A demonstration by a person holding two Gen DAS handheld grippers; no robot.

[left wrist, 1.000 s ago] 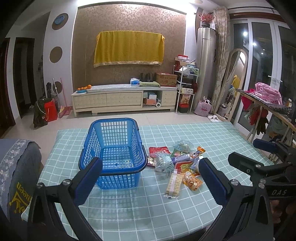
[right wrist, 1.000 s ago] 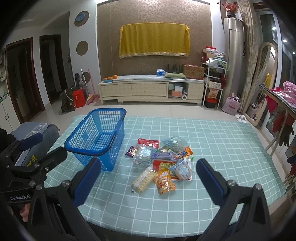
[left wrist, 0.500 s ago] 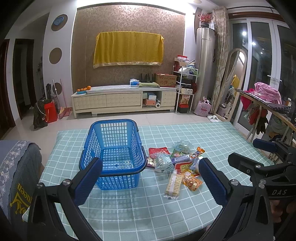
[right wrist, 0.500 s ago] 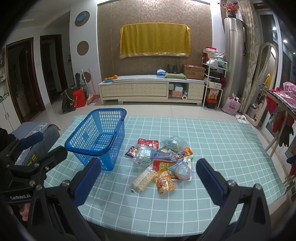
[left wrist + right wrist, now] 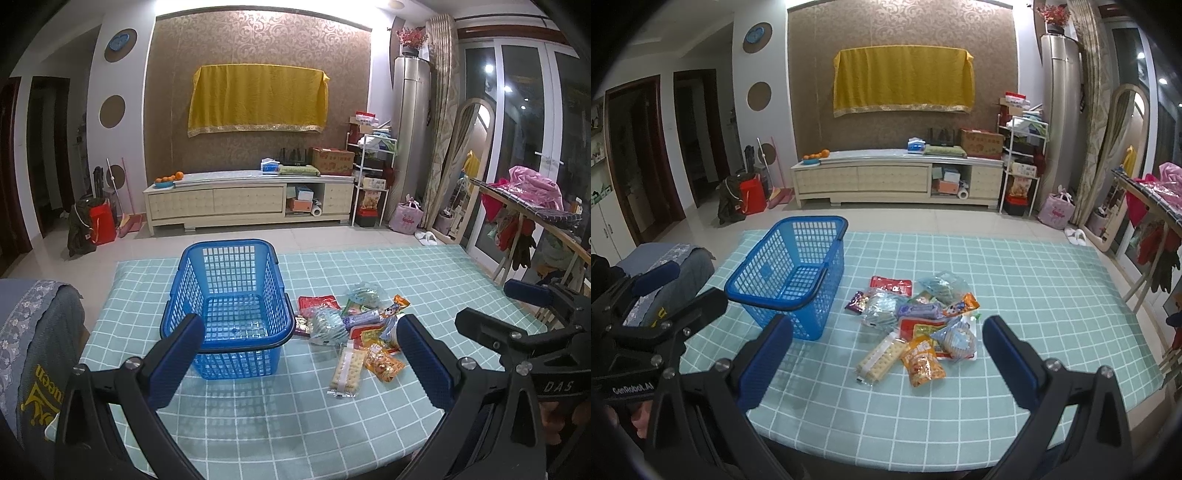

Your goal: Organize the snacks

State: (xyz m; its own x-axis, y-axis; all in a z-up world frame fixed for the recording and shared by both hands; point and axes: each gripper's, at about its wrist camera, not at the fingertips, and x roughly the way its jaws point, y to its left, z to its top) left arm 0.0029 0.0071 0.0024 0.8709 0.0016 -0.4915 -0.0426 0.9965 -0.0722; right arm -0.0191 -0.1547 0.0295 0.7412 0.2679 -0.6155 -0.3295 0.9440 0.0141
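Observation:
An empty blue plastic basket [image 5: 229, 306] stands on the green checked tablecloth [image 5: 424, 280]; it also shows in the right wrist view [image 5: 792, 275]. To its right lies a pile of several snack packets [image 5: 354, 325] [image 5: 916, 314], with a cracker pack [image 5: 881, 356] and an orange bag [image 5: 922, 365] nearest me. My left gripper [image 5: 301, 360] is open and empty, held above the near table edge in front of the basket. My right gripper [image 5: 888, 356] is open and empty, held above the near edge in front of the pile.
A grey covered chair [image 5: 33, 350] stands at the table's left corner. A drying rack with clothes [image 5: 532, 206] is at the right. A TV cabinet [image 5: 247, 197] stands against the far wall across tiled floor.
Both views have shifted only slightly; the left wrist view has drifted a little so the basket sits marginally lower. Both grippers stay open and empty.

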